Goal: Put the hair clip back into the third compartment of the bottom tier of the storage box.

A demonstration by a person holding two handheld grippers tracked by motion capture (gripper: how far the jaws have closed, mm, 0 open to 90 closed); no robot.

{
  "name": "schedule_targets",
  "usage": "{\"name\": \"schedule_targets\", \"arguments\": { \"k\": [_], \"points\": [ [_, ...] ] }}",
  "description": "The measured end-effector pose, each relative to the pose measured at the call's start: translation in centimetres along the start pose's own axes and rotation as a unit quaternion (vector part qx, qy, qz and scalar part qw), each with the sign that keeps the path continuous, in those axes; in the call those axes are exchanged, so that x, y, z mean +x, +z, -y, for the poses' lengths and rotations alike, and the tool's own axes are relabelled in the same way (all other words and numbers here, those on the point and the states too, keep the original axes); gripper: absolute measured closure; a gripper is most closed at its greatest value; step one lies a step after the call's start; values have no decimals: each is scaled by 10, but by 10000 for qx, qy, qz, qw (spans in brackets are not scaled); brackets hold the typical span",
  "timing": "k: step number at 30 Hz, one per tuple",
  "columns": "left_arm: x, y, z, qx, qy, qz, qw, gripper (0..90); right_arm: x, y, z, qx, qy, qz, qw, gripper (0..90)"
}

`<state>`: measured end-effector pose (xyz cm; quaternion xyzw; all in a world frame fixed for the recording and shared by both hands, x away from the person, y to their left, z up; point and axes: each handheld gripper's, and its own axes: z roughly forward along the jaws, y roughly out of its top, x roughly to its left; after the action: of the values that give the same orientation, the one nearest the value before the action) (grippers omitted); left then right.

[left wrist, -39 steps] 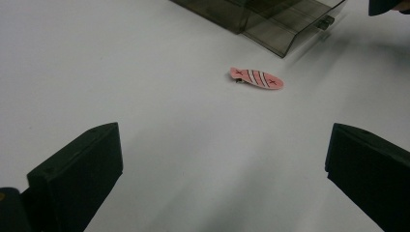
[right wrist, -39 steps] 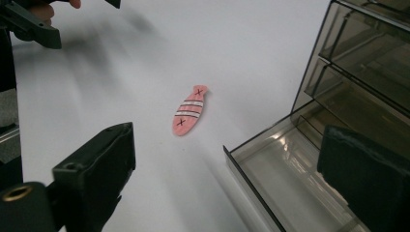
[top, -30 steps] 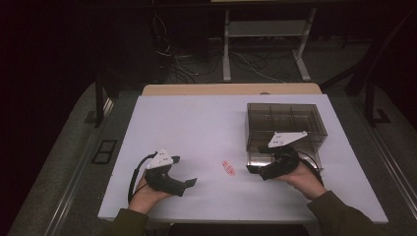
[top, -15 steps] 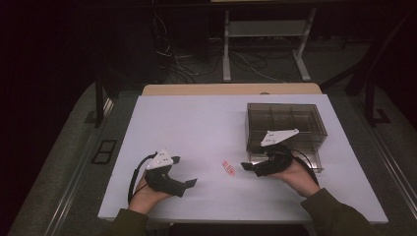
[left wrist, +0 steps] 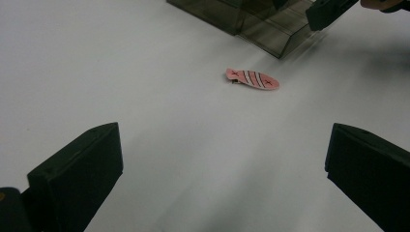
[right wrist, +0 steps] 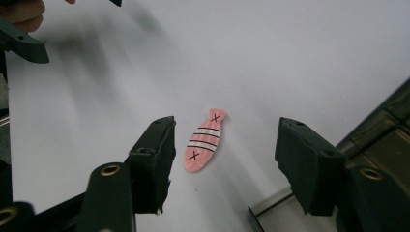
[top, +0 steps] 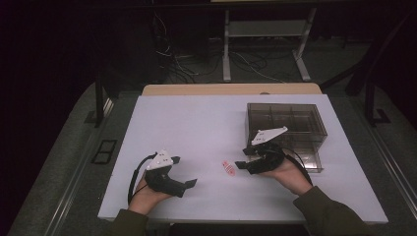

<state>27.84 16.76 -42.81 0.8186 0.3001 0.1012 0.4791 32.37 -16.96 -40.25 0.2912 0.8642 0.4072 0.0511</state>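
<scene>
**Pink fish clip on the counter, right gripper's fingers spread to either side of it**

Object: a small flat pink fish-shaped clip (right wrist: 204, 140). Rounded body, narrow flared tail. Markings are black: one X near the tail, one X near the head, and a band of dark and pale stripes across the middle. In the left gripper view a little dark hardware peeks from under the tail end; too small to make out.

Position: it lies flat on the white counter (top: 196, 128), toward the near edge, between the two hands and closer to the right one. Just beside it, on the right, stands a smoky translucent compartment box (top: 287, 123); clip and box are apart.

Right gripper (right wrist: 225, 145): fingers released, wide apart. From its own camera the clip sits in the gap, nearer the left finger (right wrist: 154, 159), not touching either. Whether the fingers rest on the counter cannot be told.

Left gripper (top: 184, 183): fingers released, holding nothing, pointing toward the clip from well away. Held in the person's left hand (top: 147, 194).
</scene>
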Motion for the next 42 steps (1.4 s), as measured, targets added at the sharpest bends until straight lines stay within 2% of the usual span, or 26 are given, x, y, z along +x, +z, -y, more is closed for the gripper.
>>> {"name": "schedule_targets", "arguments": {
  "k": [9,12,20,25,42],
  "points": [
    [0,0,0,32,7,-3,10000,0,3,16,-6,119,-19,-30,9999,472],
    [0,0,1,10,-29,-1,10000,0,4,23,-7,171,-15,25,9998,478],
    [-2,1,1,63,33,-151,9999,0,9,40,-8,387,-31,40,9992,517],
    [-2,2,1,57,85,-167,9998,0,11,47,-8,459,4,70,9989,532],
    [-1,1,2,36,16,-157,9999,0,16,62,-3,720,-63,188,9972,582]
  ]
}}
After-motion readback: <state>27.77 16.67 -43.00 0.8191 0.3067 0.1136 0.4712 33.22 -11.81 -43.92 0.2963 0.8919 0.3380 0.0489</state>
